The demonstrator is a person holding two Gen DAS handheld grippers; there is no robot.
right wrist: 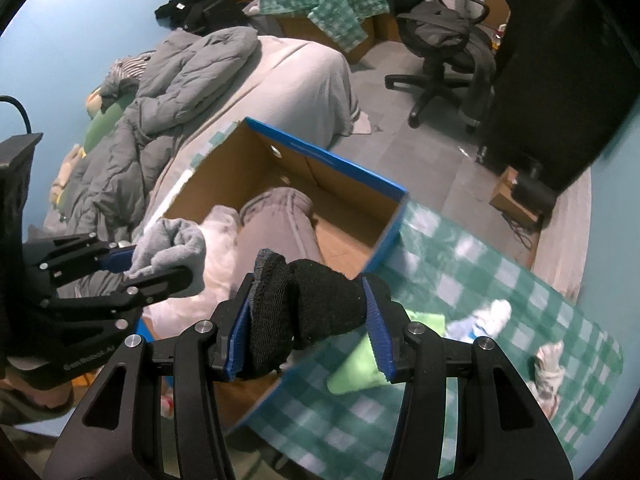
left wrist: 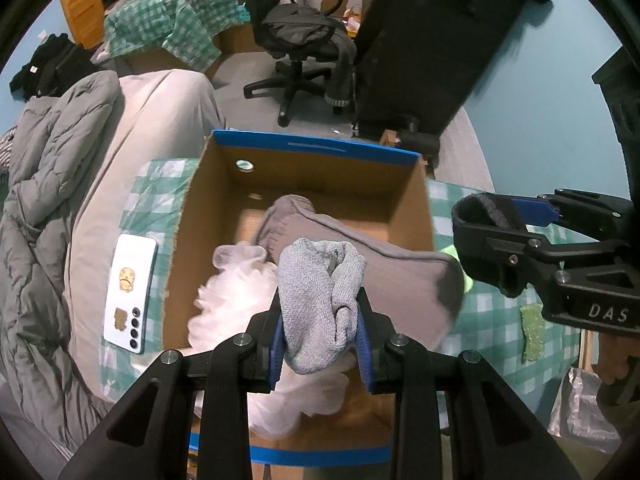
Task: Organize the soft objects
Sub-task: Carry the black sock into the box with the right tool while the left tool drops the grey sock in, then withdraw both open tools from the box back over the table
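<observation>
Two tongs are gripping rolled socks — the left tongs [left wrist: 320, 316] clamp a grey sock [left wrist: 320, 300] above the cardboard box [left wrist: 316, 152]. Right tongs [right wrist: 310, 320] pinch a black sock [right wrist: 304, 304] — near the box's right edge.

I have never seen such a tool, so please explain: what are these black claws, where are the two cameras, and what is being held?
These are hand-held grippers; a person carries one in each hand, with a camera looking along the fingers. The left camera shows the left gripper shut on a light grey sock, above a cardboard box. The right camera shows the right gripper shut on a black sock. In the box lie a grey-brown cloth and white mesh. The box stands on a green checked cloth; a phone lies beside it.
</observation>
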